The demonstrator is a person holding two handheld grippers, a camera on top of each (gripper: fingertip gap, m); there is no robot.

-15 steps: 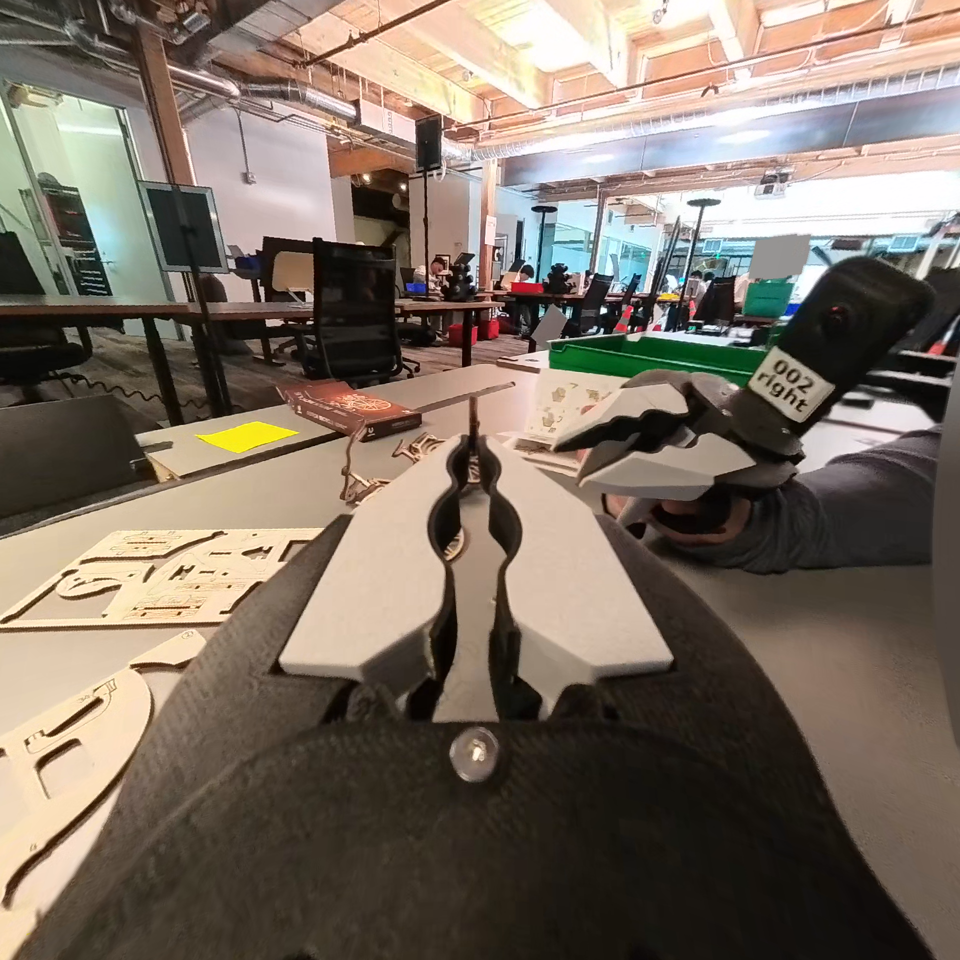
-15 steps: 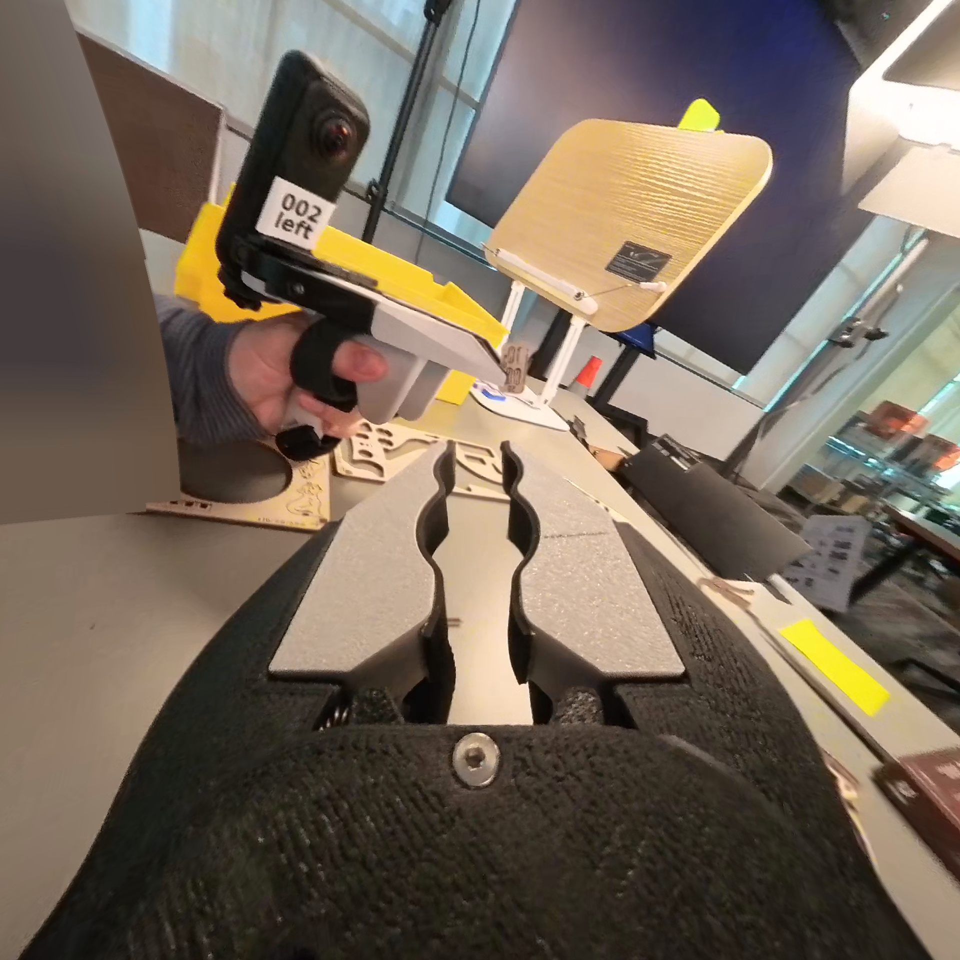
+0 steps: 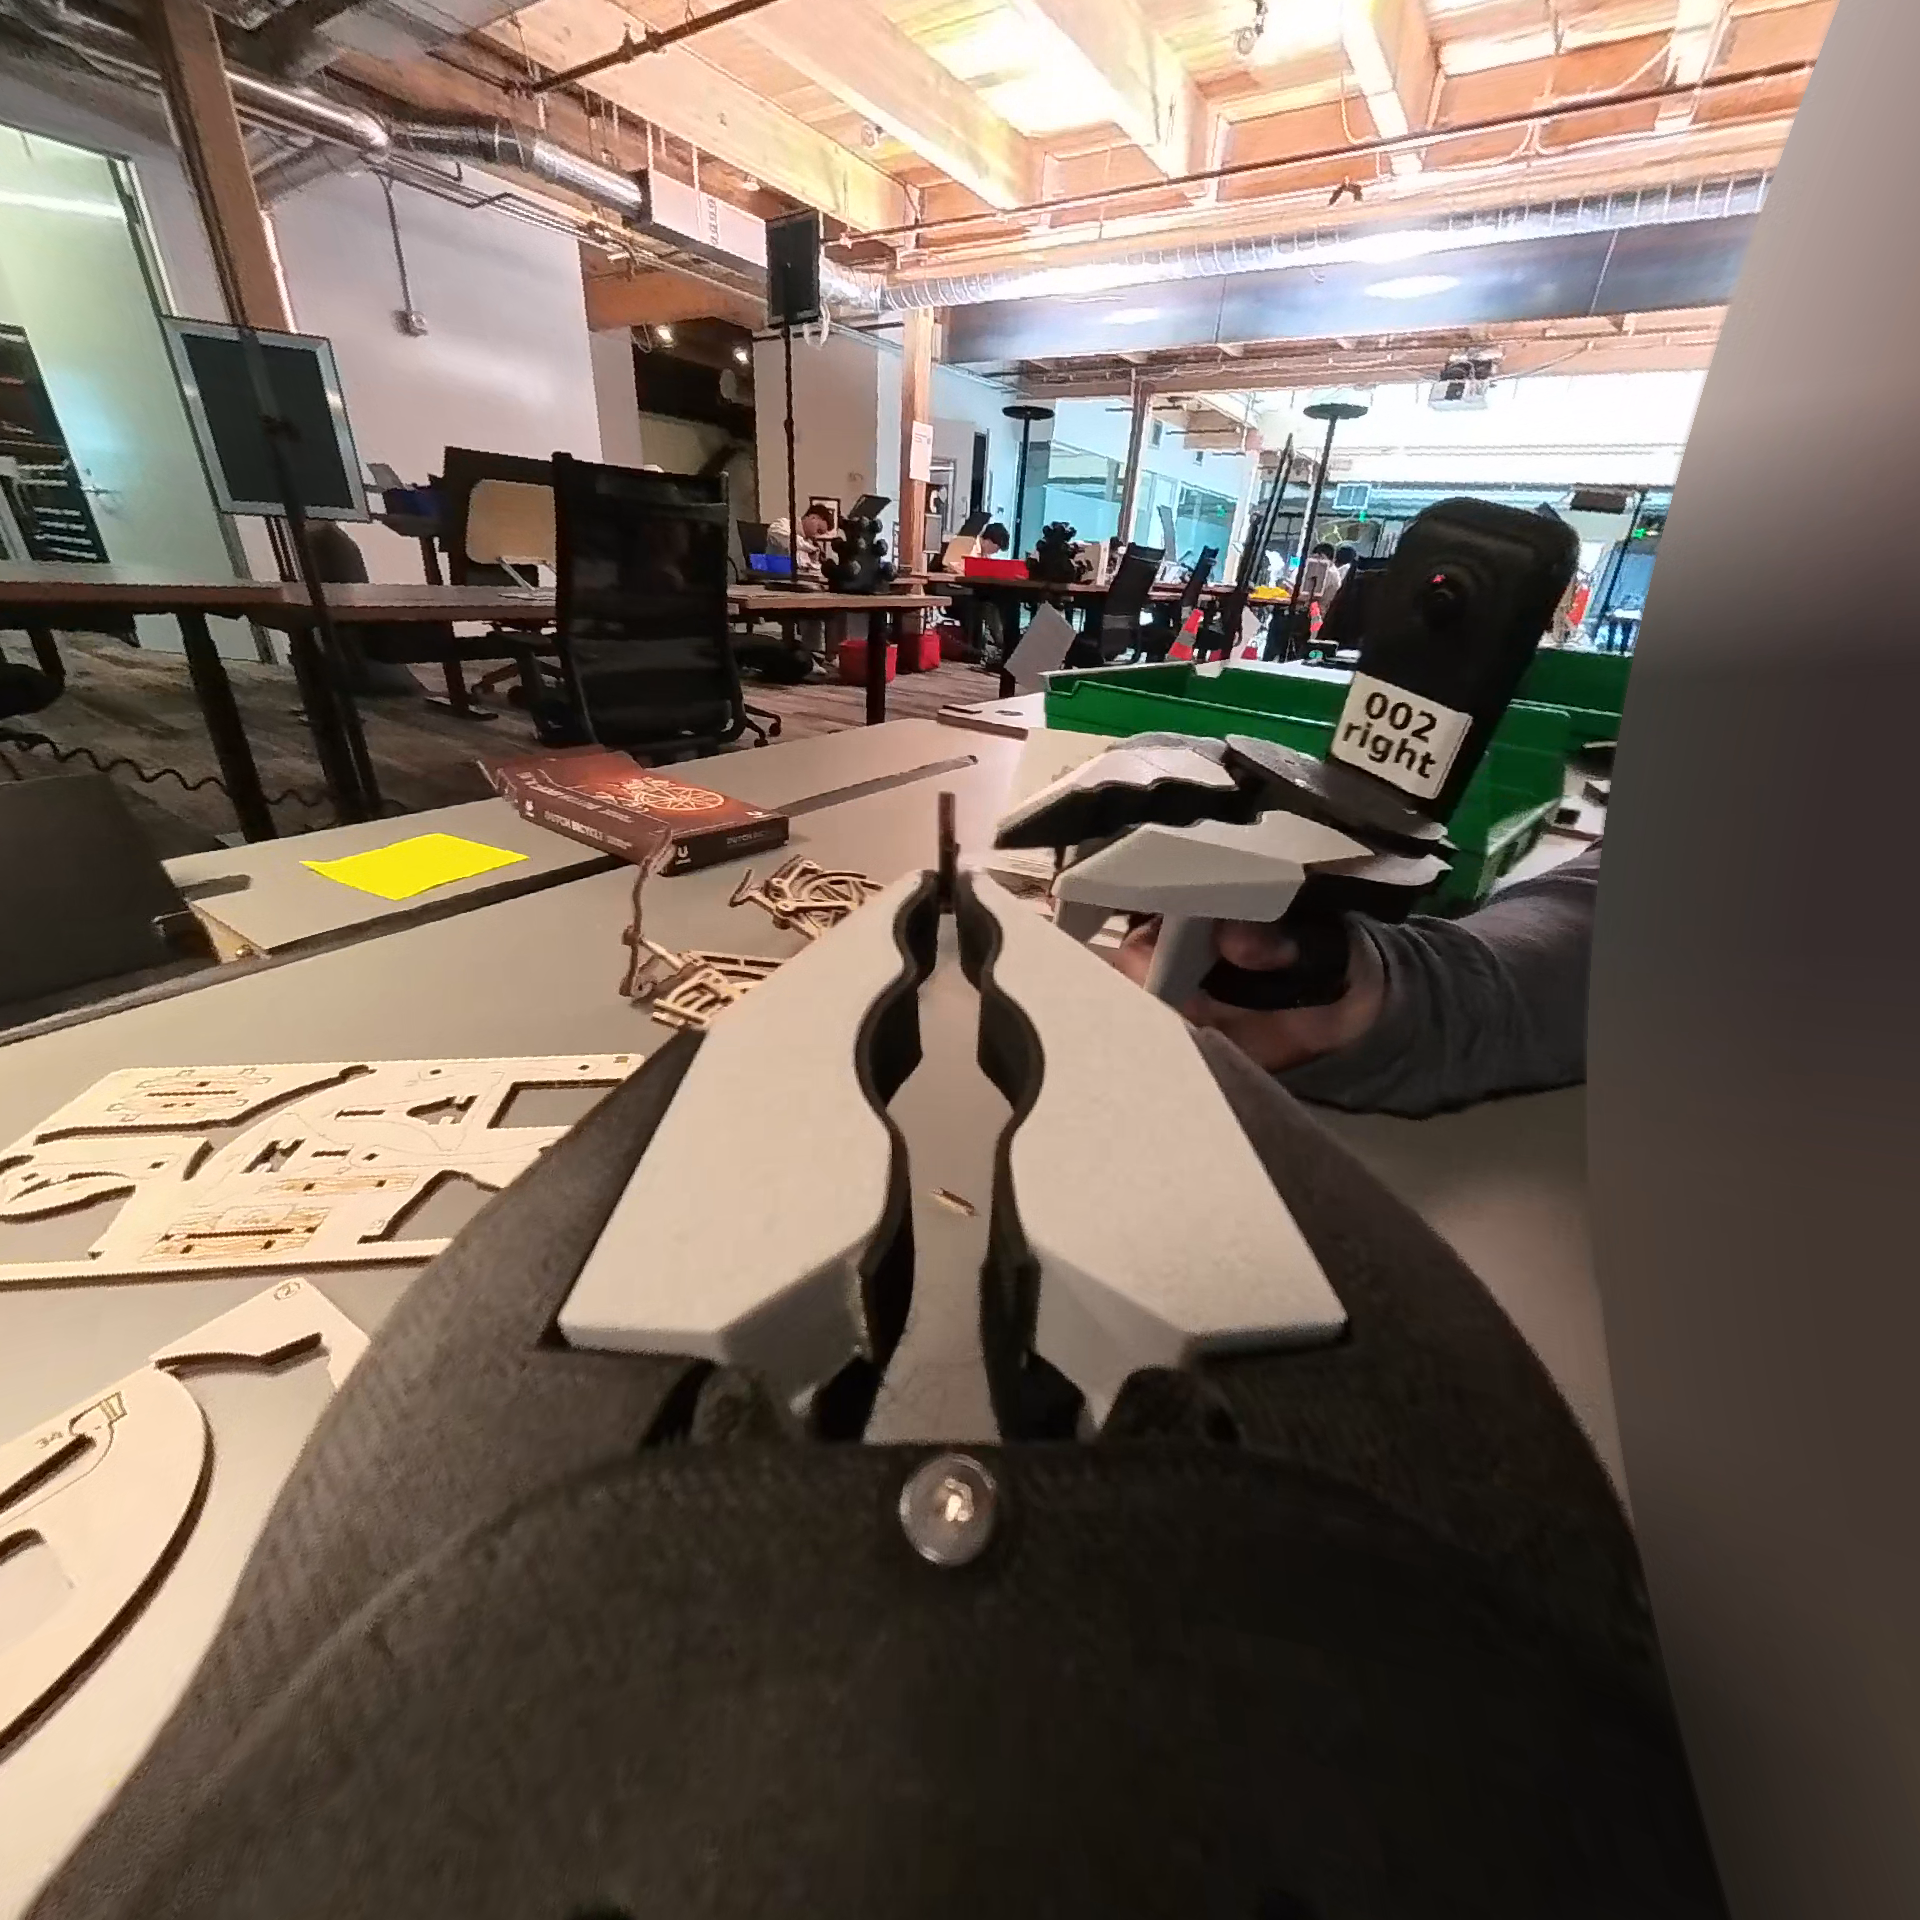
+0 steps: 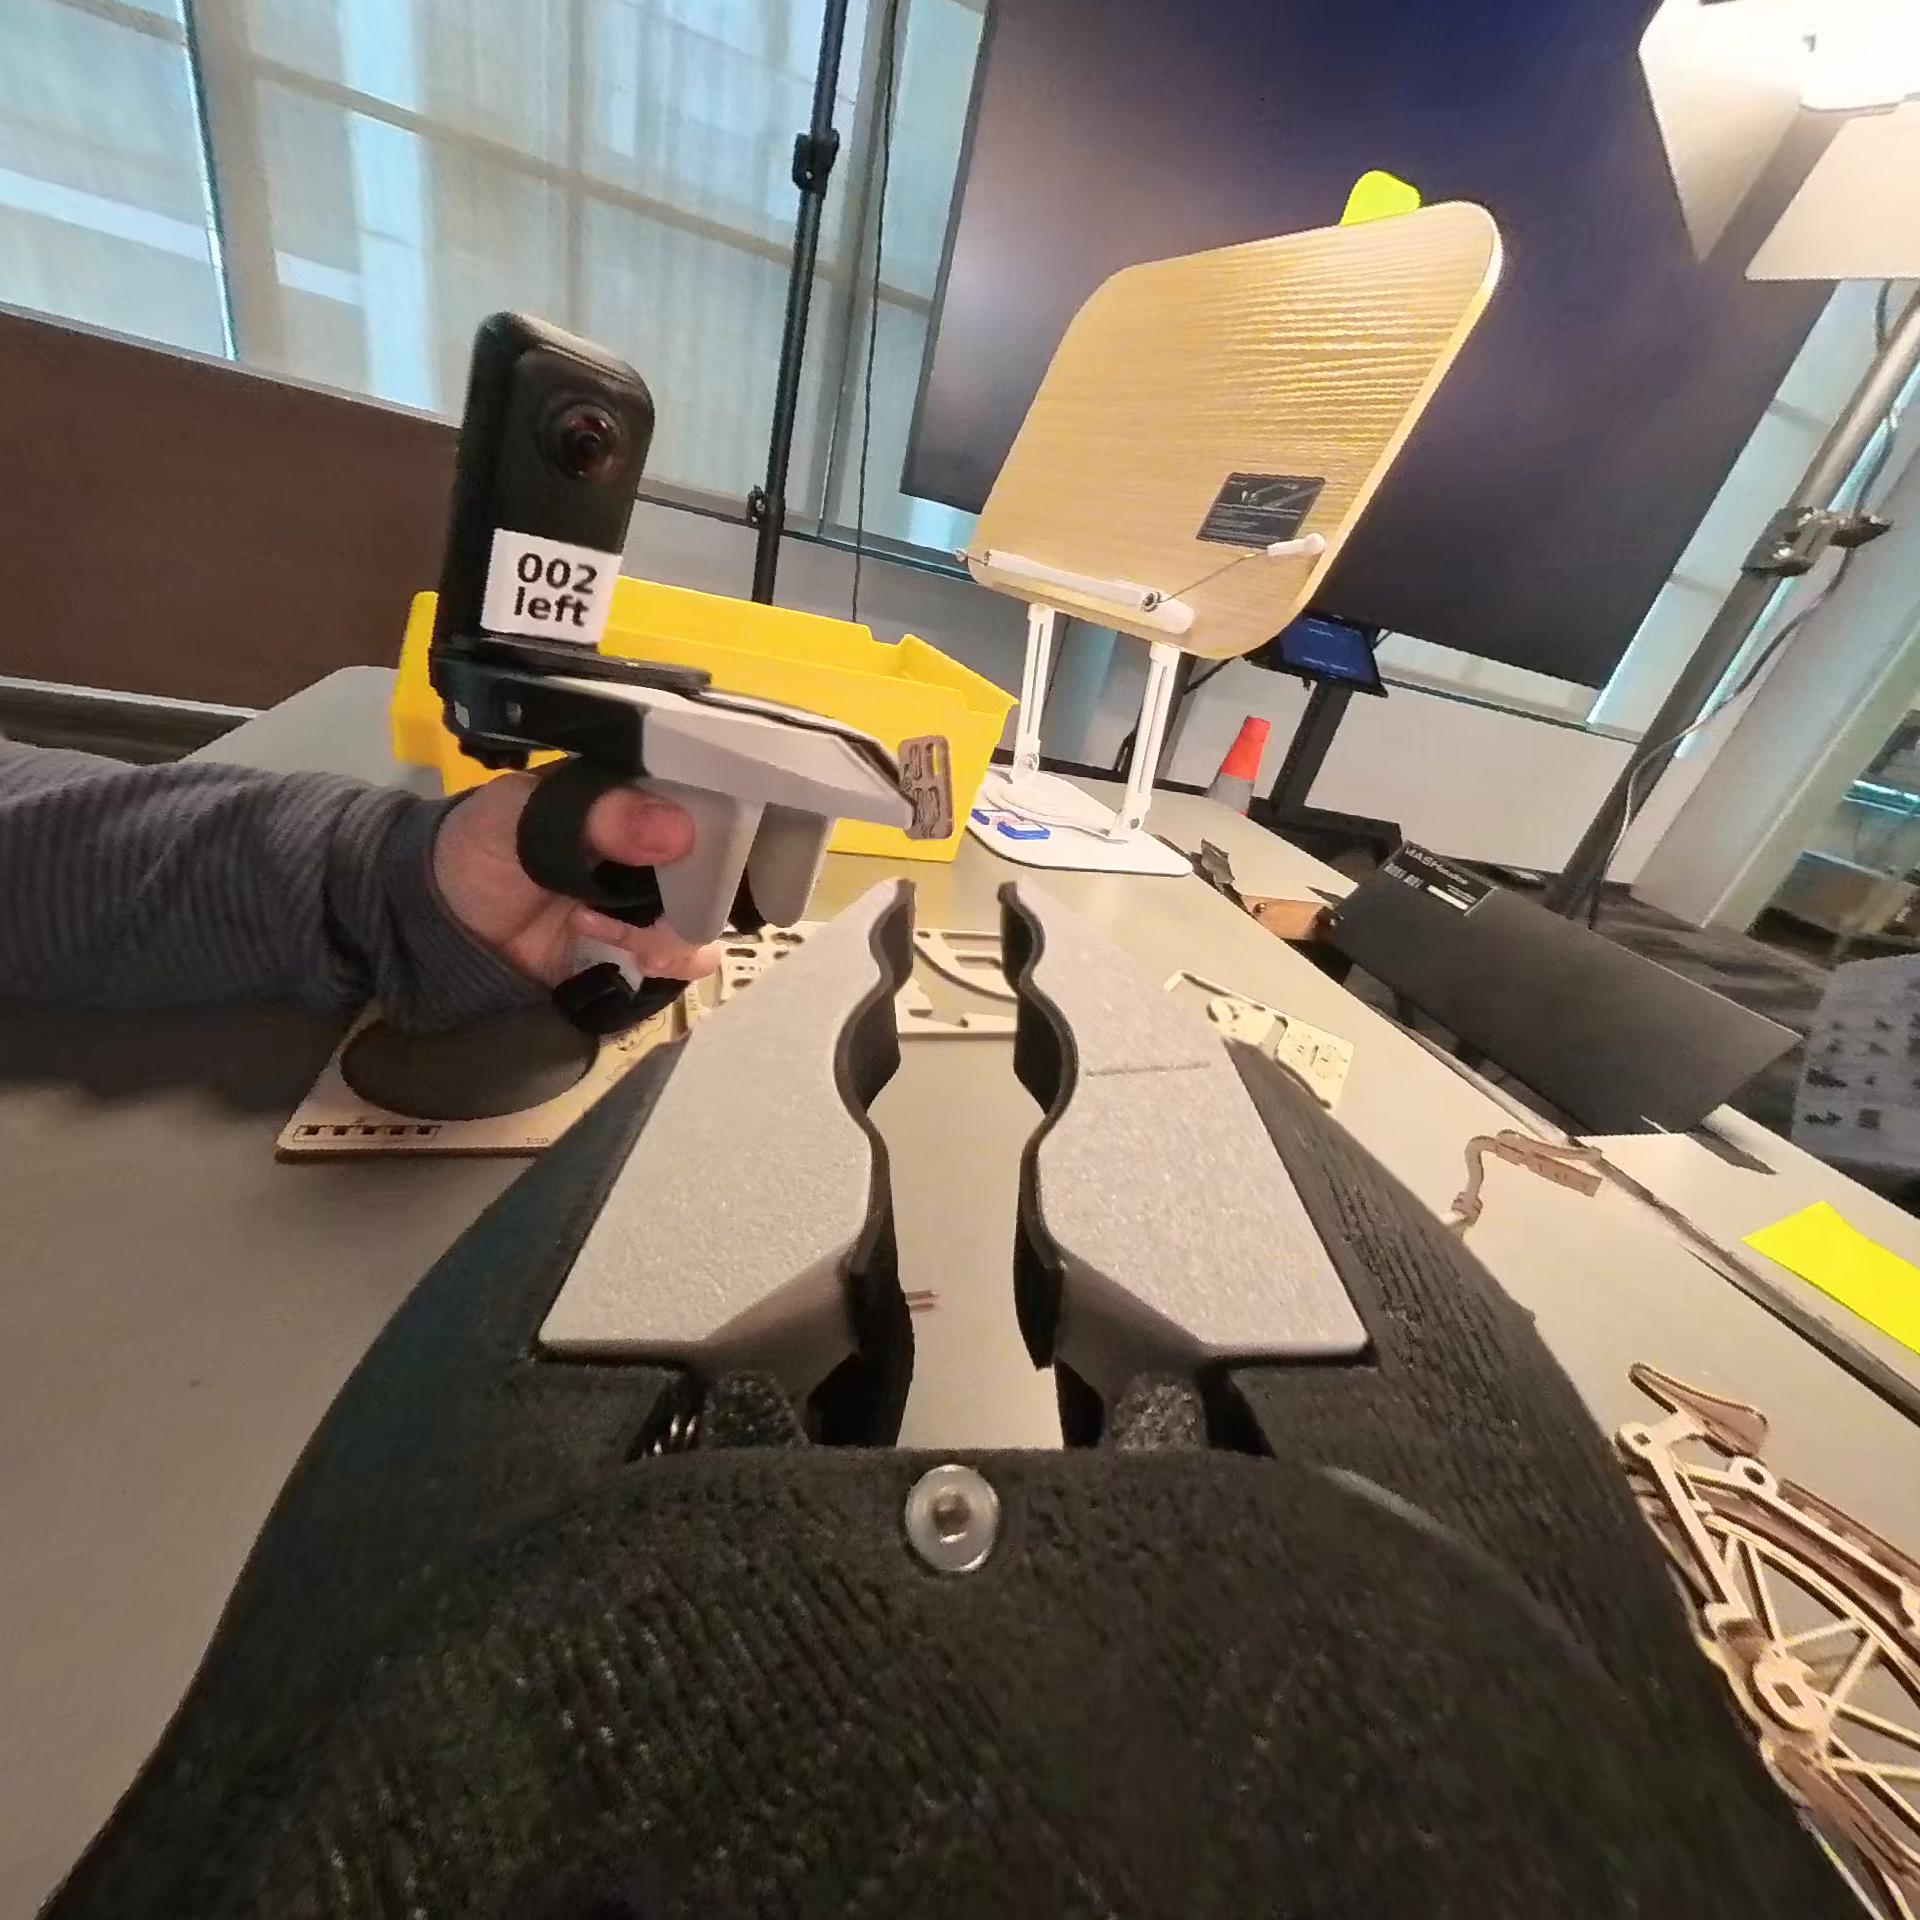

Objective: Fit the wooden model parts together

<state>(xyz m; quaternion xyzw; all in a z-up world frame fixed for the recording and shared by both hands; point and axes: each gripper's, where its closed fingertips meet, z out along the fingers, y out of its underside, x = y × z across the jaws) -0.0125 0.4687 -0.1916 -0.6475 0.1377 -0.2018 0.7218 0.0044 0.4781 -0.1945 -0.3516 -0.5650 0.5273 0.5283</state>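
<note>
- Two claws are held up over a grey table (image 3: 1455, 1195), each in a person's hand.
- The left claw (image 3: 948, 891) has its fingers squeezed together on a small flat wooden piece (image 4: 928, 785). The piece sticks straight up out of the very tip.
- In the left wrist view the piece (image 3: 947, 847) looks like a thin dark stick, seen from its edge.
- The right claw (image 4: 954, 904) has its fingers apart, with nothing between them.
- In the left wrist view the right claw (image 3: 1039, 852) is just ahead of the left claw's tip, off to its right side.
- A hand (image 4: 561, 883) in a dark sleeve holds the left claw's handle.
- Cut-out wooden sheets (image 3: 281, 1153) lie flat on the table, to the left of the left claw.
- A half-built wooden model (image 3: 707, 956) lies just past the left claw's tip, a bit to the left.
- A wooden wheel part (image 4: 1787, 1621) lies close by the right claw's right side.
- A dark box (image 3: 639, 816) and a yellow note (image 3: 414, 862) lie farther ahead of the left claw.
- A yellow bin (image 4: 831, 707) sits behind the left claw in the right wrist view.
</note>
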